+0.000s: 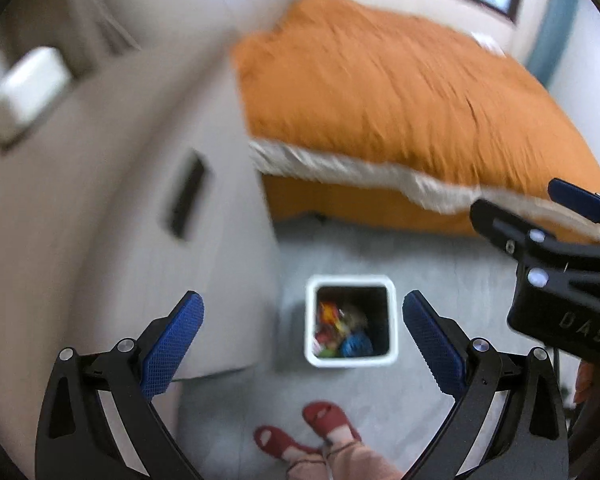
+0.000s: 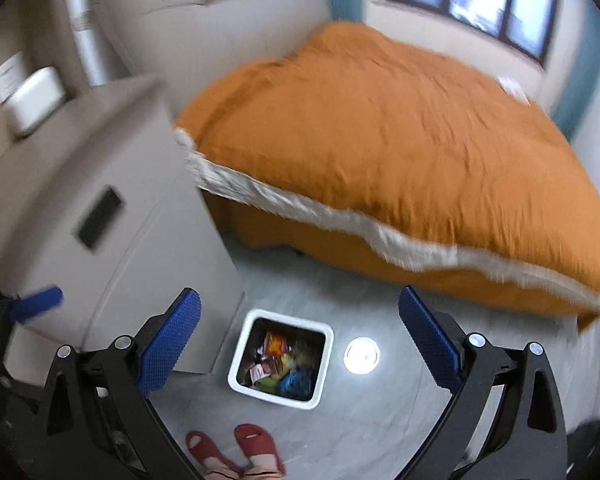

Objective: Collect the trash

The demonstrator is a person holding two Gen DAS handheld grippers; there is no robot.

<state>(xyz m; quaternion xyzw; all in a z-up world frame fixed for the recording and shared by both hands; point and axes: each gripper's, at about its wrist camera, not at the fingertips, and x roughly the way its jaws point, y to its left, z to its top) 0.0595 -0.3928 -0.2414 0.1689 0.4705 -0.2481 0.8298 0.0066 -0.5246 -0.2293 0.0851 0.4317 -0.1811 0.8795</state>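
I am holding my left tool (image 1: 303,338) and right tool (image 2: 299,336) wide, gripping nothing. The white bin (image 2: 281,360) is sitting on the floor (image 2: 380,420) below, holding bright trash (image 2: 284,364) too blurry to read. "DAS" is showing on my right tool.

Grey floor (image 2: 380,420): white trash bin (image 2: 236,364), nightstand (image 2: 148,240).

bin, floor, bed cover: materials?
Bin: looks like smooth white plastic, going by its thin, even, rounded rim. Floor: likely polished grey stone or tile, since it mirrors a round light. Bed cover: soft orange fabric, wrinkled, with a pale fuzzy edge.
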